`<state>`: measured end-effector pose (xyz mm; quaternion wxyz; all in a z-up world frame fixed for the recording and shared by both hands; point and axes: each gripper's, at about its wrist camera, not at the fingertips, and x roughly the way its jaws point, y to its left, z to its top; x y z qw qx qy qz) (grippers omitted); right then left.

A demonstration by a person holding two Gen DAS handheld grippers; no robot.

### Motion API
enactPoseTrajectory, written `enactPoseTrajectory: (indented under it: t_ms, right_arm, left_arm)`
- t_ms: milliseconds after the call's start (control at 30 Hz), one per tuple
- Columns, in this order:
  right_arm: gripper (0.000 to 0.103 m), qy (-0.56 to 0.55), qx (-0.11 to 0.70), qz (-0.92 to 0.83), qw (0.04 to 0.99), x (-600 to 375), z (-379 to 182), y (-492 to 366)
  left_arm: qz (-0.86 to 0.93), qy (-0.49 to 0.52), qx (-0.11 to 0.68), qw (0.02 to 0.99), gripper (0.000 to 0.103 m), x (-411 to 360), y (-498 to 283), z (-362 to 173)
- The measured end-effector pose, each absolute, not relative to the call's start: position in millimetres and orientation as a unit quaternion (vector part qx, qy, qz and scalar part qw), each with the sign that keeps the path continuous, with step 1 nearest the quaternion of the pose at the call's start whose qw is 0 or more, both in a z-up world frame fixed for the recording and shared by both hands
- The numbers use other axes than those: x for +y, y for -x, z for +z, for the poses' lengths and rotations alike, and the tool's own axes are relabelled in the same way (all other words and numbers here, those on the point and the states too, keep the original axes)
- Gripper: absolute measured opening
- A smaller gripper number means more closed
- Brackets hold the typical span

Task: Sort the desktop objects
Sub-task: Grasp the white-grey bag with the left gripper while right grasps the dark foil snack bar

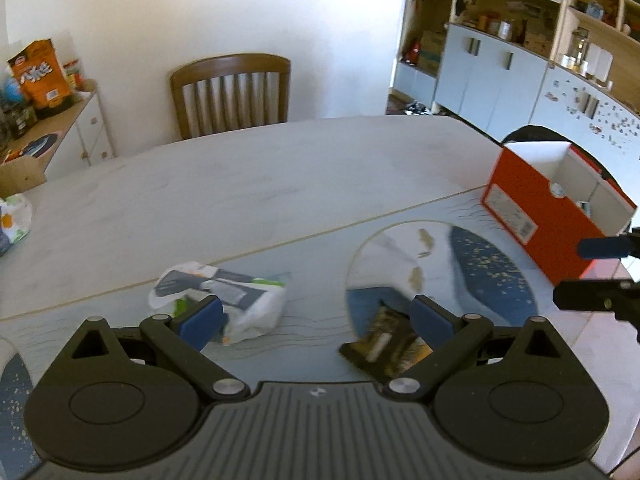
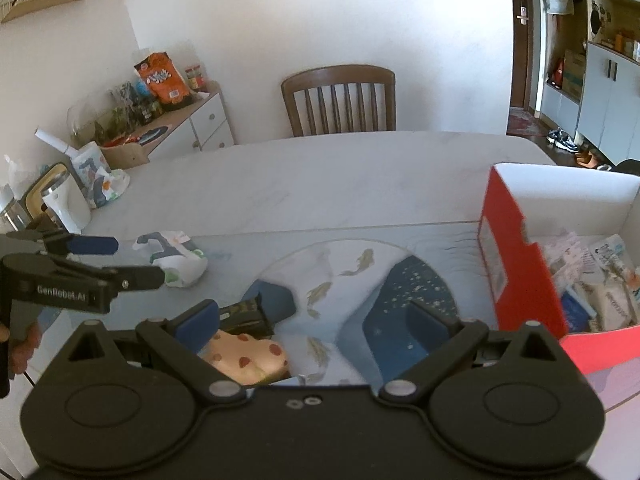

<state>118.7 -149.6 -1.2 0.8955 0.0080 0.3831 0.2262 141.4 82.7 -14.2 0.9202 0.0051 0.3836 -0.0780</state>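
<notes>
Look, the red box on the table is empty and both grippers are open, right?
Not quite. The red box is not empty: the right wrist view shows packets and papers piled inside it. The rest holds: it stands on the table, and the left gripper and right gripper both have their fingers spread open.

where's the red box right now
The red box stands open at the table's right edge in both views, beside the round fish-print mat.

We've got a pale table (image 2: 340, 176) with a printed mat (image 2: 360, 276) on the near side. On the mat: a red box (image 2: 508, 264), a crumpled white bag (image 2: 176, 256), a dark packet (image 2: 244, 314) and a spotted pouch (image 2: 248, 356).
</notes>
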Motion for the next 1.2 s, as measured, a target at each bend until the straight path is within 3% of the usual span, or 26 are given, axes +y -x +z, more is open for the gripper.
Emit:
enactPoseTrajectory:
  t_ms: [1200]
  right_arm:
    - [0.100, 0.112, 0.452, 0.306, 0.830, -21, -73, -161]
  left_arm:
    - [0.021, 0.118, 0.510, 0.852, 0.100, 158, -237, -67]
